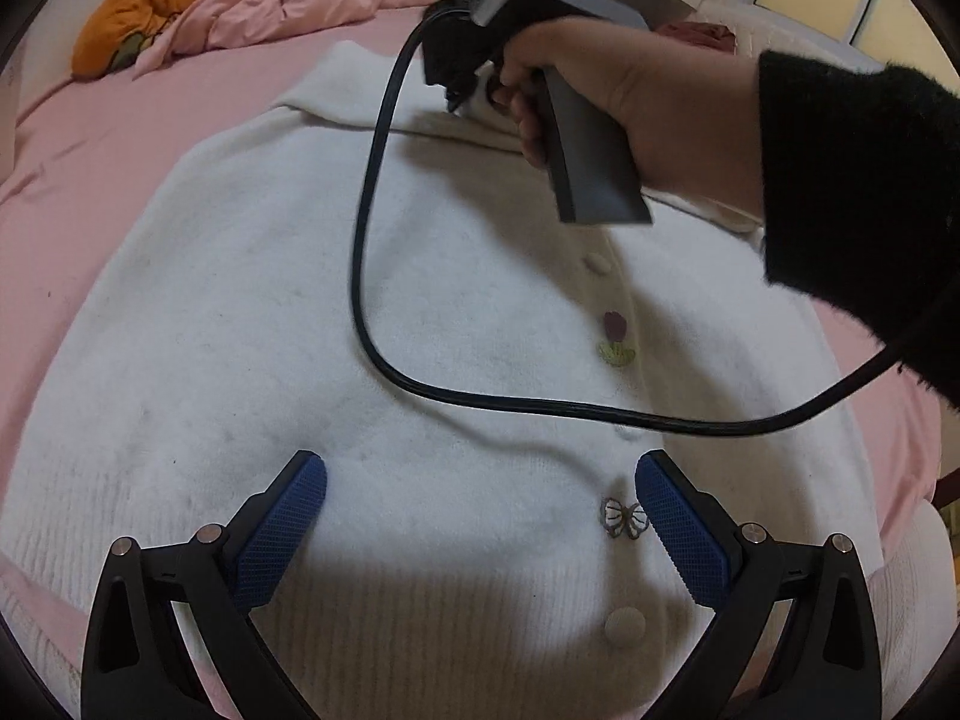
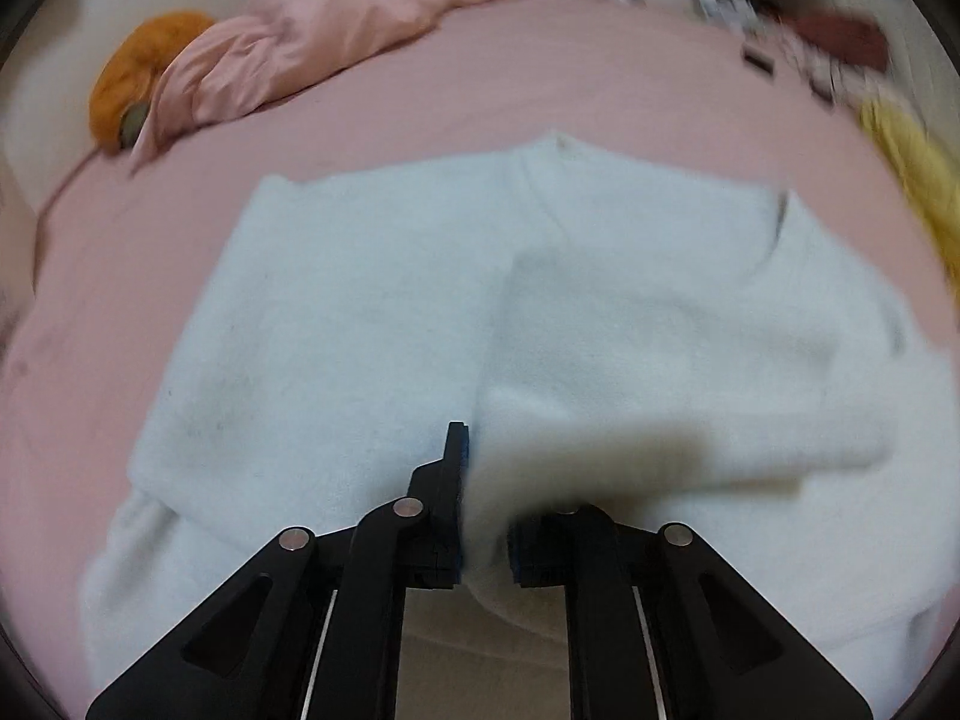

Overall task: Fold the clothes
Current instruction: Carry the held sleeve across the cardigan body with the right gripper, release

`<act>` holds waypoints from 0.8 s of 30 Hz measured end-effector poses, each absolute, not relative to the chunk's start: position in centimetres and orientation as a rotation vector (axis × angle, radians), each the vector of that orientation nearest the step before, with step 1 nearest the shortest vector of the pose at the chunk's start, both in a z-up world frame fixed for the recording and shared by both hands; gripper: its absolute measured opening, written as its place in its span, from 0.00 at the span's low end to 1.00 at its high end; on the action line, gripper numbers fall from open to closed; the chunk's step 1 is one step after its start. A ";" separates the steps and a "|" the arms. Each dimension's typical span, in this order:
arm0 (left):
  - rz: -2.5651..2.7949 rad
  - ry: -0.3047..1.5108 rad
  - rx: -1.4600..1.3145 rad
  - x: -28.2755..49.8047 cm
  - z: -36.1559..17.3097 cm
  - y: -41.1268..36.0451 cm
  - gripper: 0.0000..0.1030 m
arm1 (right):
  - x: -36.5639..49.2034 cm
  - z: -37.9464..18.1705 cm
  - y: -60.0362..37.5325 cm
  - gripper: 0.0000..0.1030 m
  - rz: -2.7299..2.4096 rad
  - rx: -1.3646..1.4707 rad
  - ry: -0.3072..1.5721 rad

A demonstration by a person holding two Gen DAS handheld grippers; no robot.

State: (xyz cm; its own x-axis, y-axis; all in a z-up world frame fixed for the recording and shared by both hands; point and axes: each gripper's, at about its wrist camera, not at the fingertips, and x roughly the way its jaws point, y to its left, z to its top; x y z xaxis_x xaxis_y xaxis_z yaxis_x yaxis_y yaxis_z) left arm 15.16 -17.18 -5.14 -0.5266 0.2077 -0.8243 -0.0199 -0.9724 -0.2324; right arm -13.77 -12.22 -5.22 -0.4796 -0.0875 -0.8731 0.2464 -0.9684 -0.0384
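One fold under way, most of the folding left.

Nearest, the left gripper (image 1: 480, 516) hovered with fingers spread wide and empty over the ribbed hem of the white cardigan (image 1: 372, 312), while the right gripper (image 2: 483, 516) was clamped on a fuzzy flap of it, lifted across the body. The cardigan lay flat on the pink bedsheet (image 1: 108, 138), long axis running from hem near the grippers to collar farther off. Beyond sat a crumpled pink quilt (image 2: 312, 36).
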 end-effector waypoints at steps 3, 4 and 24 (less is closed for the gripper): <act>2.613 -0.339 -1.453 15.0 -5.2 -17.5 1.00 | -13.7 -4.6 -14.1 0.17 -2.529 1.474 0.422; 2.610 -0.362 -1.450 15.0 -5.2 -17.6 1.00 | -13.6 -4.2 -14.8 0.17 -2.534 1.447 0.456; 2.603 -0.397 -1.448 15.6 -5.4 -16.4 1.00 | -11.5 -5.7 -24.4 0.76 -2.446 1.338 1.177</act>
